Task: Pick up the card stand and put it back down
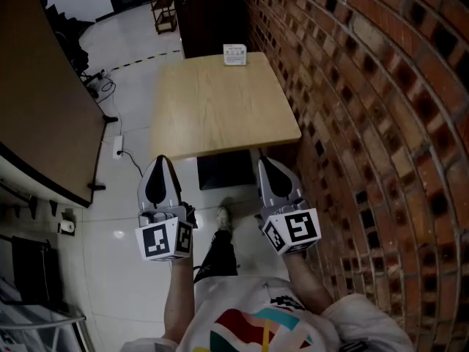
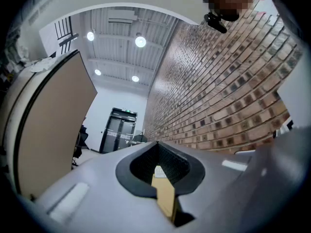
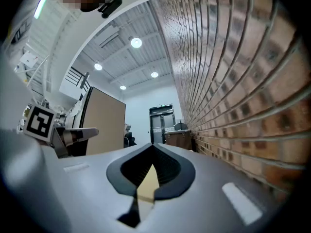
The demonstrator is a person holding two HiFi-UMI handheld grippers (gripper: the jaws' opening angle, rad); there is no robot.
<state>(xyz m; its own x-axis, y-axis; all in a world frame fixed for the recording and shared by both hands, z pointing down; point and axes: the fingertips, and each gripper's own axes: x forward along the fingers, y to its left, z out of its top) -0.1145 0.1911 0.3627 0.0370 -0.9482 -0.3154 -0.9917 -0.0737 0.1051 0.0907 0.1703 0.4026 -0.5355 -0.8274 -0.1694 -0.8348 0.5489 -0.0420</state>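
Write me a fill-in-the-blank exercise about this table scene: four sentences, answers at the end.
The card stand stands at the table's ____ edge, away from the person.
The wall on the table's right is built of ____.
The right gripper has its jaws ____, with nothing between them.
The left gripper, at the person's side of the table, holds ____.
Missing words: far; brick; shut; nothing.

Tabletop [image 1: 220, 108] is pale tan wood, card stand [image 1: 235, 54] white. Wall [image 1: 366, 86] is reddish-brown brick with darker ones mixed in. Both the left tool [image 1: 163, 161] and right tool [image 1: 265, 161] are grey with black insides, plus black-and-white square markers. Floor [image 1: 132, 72] is glossy off-white.
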